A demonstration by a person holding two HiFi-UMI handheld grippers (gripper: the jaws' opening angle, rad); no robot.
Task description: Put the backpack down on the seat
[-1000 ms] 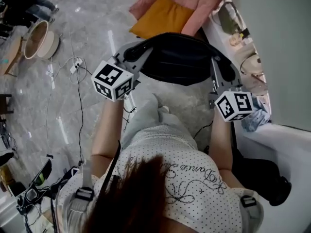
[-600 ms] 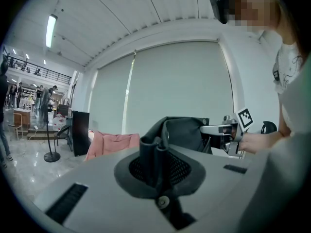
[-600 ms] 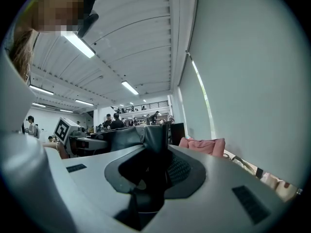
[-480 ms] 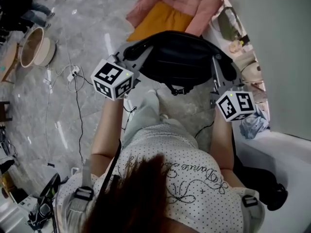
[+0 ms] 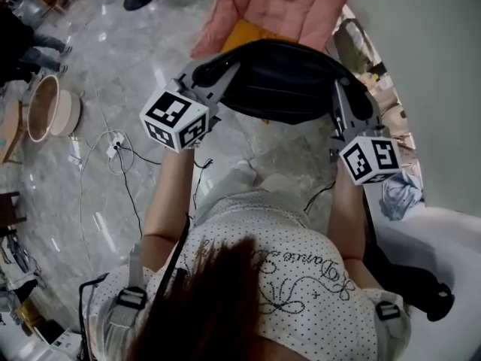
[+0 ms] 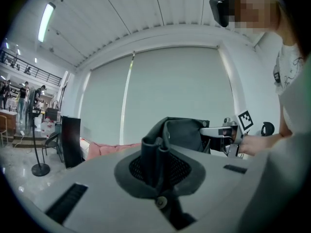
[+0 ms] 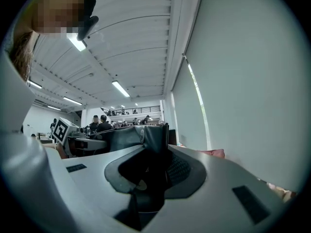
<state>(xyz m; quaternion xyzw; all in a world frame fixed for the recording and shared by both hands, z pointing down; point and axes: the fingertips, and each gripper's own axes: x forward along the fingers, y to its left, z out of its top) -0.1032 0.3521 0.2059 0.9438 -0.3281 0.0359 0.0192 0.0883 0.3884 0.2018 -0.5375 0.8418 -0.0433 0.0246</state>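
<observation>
Beyond the backpack (image 5: 278,89), a pink quilted cover (image 5: 278,6) and an orange cushion (image 5: 239,33) fill the way ahead. Right of the backpack, a row of small clutter (image 5: 353,40) and the white wall (image 5: 436,66) close in tight. Left of the backpack the floor (image 5: 113,66) lies open, crossed only by loose cables (image 5: 124,153).

A black backpack (image 5: 278,81) hangs at twelve o'clock in front of the person. The left gripper (image 5: 213,72) holds its nine o'clock end and the right gripper (image 5: 342,90) its three o'clock end. Beyond it, also at twelve, stands a pink seat (image 5: 285,2) with an orange cushion (image 5: 242,33). A round basin (image 5: 46,110) sits on the marble floor (image 5: 135,43) at ten o'clock.
</observation>
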